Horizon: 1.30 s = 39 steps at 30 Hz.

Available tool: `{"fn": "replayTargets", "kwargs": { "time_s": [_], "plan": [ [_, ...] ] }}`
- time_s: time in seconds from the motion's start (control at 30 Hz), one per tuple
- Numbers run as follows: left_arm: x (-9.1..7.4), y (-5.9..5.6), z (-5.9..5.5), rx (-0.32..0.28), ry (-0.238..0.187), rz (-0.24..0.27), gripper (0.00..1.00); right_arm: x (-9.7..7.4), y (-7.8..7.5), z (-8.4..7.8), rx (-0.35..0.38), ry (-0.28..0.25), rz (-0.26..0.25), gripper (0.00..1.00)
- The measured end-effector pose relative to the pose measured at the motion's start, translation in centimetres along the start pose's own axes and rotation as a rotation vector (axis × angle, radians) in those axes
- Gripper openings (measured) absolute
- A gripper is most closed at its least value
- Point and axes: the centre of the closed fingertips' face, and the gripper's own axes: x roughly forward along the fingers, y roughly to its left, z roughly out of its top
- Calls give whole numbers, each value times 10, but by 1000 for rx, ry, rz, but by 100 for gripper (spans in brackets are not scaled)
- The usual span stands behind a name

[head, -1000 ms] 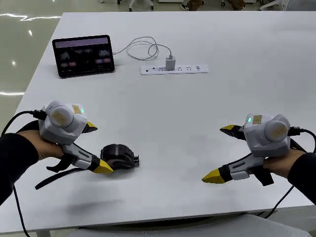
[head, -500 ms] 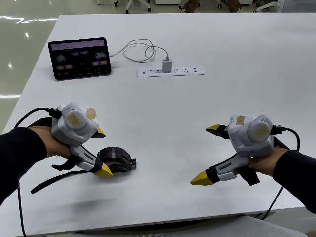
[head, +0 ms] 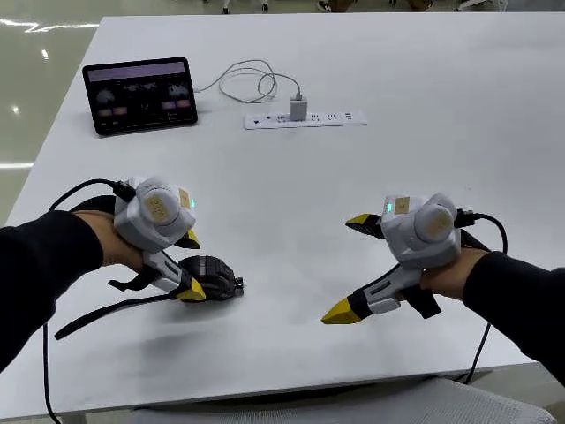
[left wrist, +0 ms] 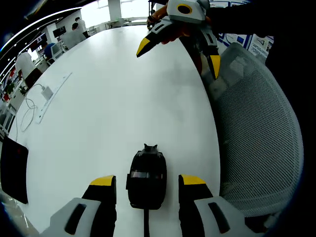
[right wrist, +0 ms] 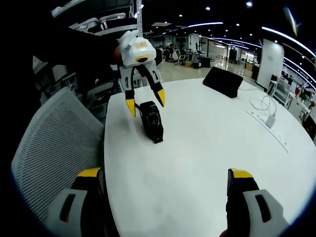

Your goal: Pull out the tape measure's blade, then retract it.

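Note:
A black tape measure (head: 212, 276) lies on the white table (head: 291, 185) near its front left, with a dark wrist strap trailing behind it. My left gripper (head: 192, 265) is open and straddles it, one yellow-tipped finger on each side. In the left gripper view the tape measure (left wrist: 147, 177) sits between the fingers of my left gripper (left wrist: 148, 180) with small gaps on both sides, its blade tab pointing away. My right gripper (head: 346, 265) is open and holds nothing, well to the right of the tape measure. The right gripper view shows the tape measure (right wrist: 151, 120) under the left gripper (right wrist: 145, 103).
A dark tablet (head: 139, 94) stands at the back left. A white power strip (head: 305, 117) with a charger and coiled cable (head: 256, 84) lies at the back centre. A mesh chair (left wrist: 256, 128) stands at the table's front edge.
My left gripper has moved forward so that its fingers now stand on both sides of the tape measure. My right gripper has shifted left, nearer to it.

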Motion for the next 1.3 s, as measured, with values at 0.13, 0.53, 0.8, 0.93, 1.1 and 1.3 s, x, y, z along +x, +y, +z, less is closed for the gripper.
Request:
{"fn": "replayTargets", "kwargs": {
  "time_s": [0.13,0.53,0.8,0.93,1.1,1.3],
  "plan": [
    [5,-4,-1,-1,15,-27,45,7,0,4,-11,5,12,100],
    [10,1,-1,40,38,-21,29,22,1,21,-51,2,44,100],
    [10,0,-1,56,36,-35,29,35,-1,29,-82,6,56,99],
    [11,-2,-1,73,28,-47,28,45,-1,29,-100,15,68,97],
    [11,-2,-1,63,26,-46,28,59,2,30,-128,27,91,92],
    [13,-2,-2,72,50,-35,28,79,11,22,-150,70,136,89]
  ]
}}
